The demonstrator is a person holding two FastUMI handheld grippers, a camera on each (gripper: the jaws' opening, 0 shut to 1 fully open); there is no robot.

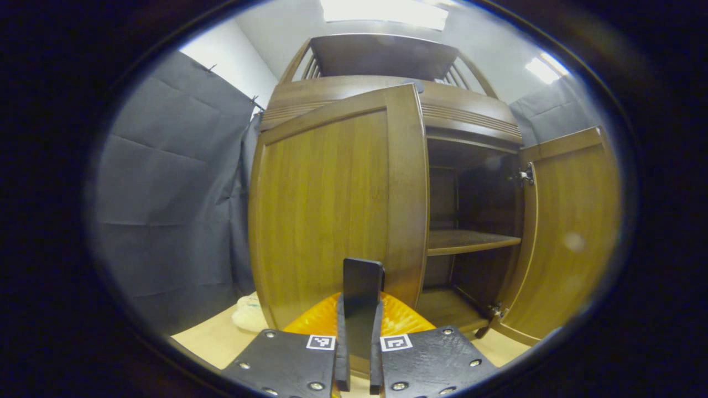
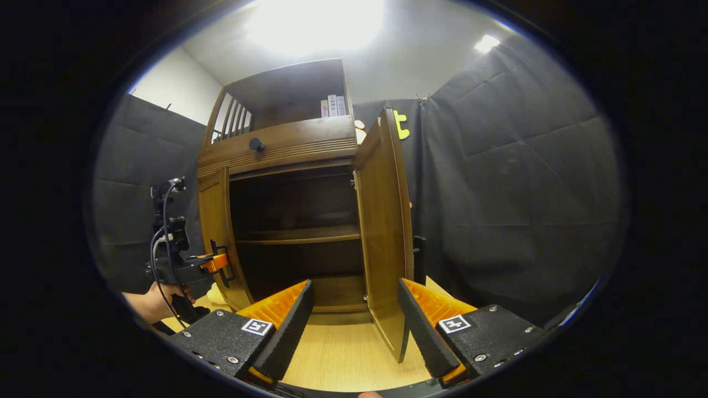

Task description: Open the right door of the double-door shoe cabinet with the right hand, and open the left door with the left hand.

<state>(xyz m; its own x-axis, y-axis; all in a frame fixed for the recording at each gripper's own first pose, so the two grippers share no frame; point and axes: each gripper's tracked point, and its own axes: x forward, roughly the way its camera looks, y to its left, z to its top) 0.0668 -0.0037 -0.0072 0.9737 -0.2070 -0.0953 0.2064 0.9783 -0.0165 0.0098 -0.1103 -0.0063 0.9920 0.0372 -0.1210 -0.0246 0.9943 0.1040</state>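
Both doors are standing open: the left hand-held gripper (image 1: 359, 354) is pinching a dark handle (image 1: 362, 287) on the left door (image 1: 326, 210), the right hand-held gripper (image 2: 354, 326) is gaping beside the right door (image 2: 384, 232).

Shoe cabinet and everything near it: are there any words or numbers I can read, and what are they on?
No text here can be read.
Books on the top shelf of the shoe cabinet: the spines carry marks, too small and blurred to read.
Black-and-white squares near the bottom of each view: block patterns, not words or numbers.
The cabinet's wood: no writing visible.
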